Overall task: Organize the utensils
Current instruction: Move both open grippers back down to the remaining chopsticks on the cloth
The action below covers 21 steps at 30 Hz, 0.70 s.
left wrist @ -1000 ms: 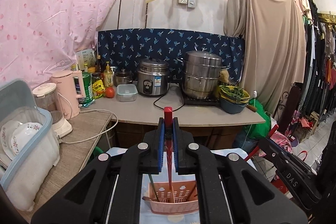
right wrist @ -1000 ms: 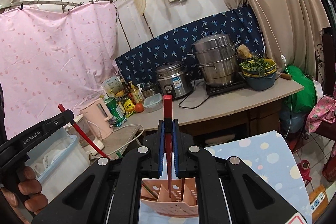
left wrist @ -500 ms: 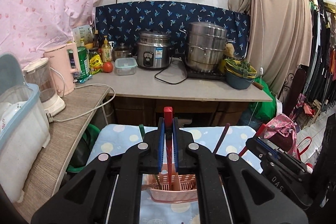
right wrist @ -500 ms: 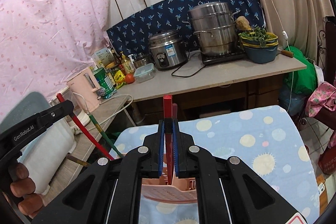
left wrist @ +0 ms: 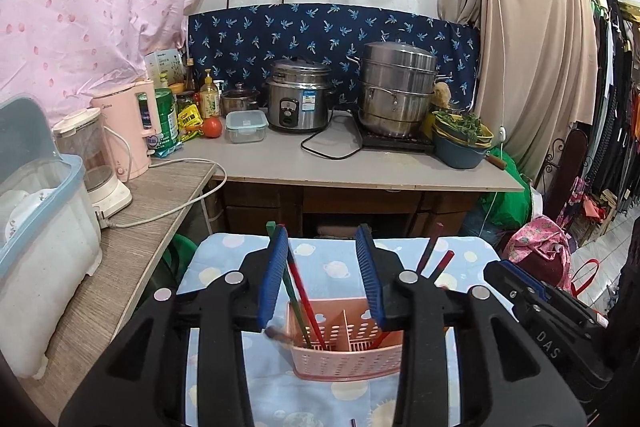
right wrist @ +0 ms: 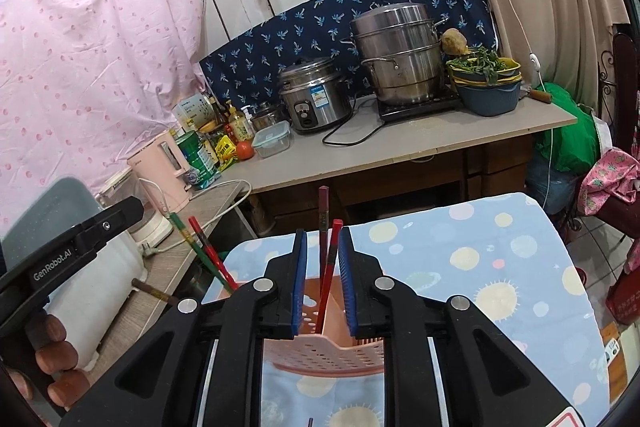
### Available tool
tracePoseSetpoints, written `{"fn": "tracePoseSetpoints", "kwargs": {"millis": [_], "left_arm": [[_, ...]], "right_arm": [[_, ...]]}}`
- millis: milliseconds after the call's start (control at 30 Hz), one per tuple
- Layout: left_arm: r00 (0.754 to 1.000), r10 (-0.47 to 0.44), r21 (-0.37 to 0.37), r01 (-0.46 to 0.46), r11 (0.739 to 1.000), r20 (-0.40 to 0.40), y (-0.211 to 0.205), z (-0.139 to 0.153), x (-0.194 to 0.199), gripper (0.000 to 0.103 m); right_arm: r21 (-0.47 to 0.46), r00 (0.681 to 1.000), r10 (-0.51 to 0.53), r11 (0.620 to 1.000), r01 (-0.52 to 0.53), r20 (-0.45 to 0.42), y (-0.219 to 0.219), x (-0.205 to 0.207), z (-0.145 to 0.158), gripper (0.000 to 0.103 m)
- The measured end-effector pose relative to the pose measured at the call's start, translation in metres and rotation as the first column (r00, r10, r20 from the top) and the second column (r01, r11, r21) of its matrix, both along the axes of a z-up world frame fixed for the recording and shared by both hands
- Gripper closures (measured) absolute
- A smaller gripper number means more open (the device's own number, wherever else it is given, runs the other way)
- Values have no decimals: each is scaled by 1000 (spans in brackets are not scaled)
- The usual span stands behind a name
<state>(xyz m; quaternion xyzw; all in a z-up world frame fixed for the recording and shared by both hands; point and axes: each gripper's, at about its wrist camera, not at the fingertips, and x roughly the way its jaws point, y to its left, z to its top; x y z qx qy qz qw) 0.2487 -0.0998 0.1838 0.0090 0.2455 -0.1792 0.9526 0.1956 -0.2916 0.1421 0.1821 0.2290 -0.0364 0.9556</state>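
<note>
A pink perforated utensil holder stands on the blue dotted tablecloth; it also shows in the right wrist view. My left gripper is open just above it, and a red chopstick and a green one lean in the holder's left compartment. Two more red chopsticks lean in its right side. My right gripper is open above the holder, with a red chopstick and a darker one standing free between its jaws.
A grey counter behind holds a rice cooker, a steel steamer pot, bowls of greens, a pink kettle and bottles. A wooden side counter at left carries a plastic dish bin.
Both grippers have opened and let go of their red chopsticks, which now stand in the holder. Both grippers have come lower over the holder.
</note>
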Motion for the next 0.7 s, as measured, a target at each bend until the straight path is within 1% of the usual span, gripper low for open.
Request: {"fn": "tracePoseSetpoints", "kwargs": {"millis": [200,367,533,700], "left_arm": [[1000,4,15,-4,1000,6,6,0,-20,69],[1000,2,23,-2,1000,0,17,-9,-48,69],[999,-8,38,9,999,-43,29,-34,-76,69],[994,-2,66,9,998,-107,41,-68,-102,69]], "right_arm": [[-4,1000,24,1000,-24,7,7,-27,4,86],[-20,999,42,999,-42,-12,19,-60,-5,82],[-48,996,52,997,-55,-68,33,-99,-29,82],[-36,986,70,996,-77,-152,46,-133,-63,82]]}}
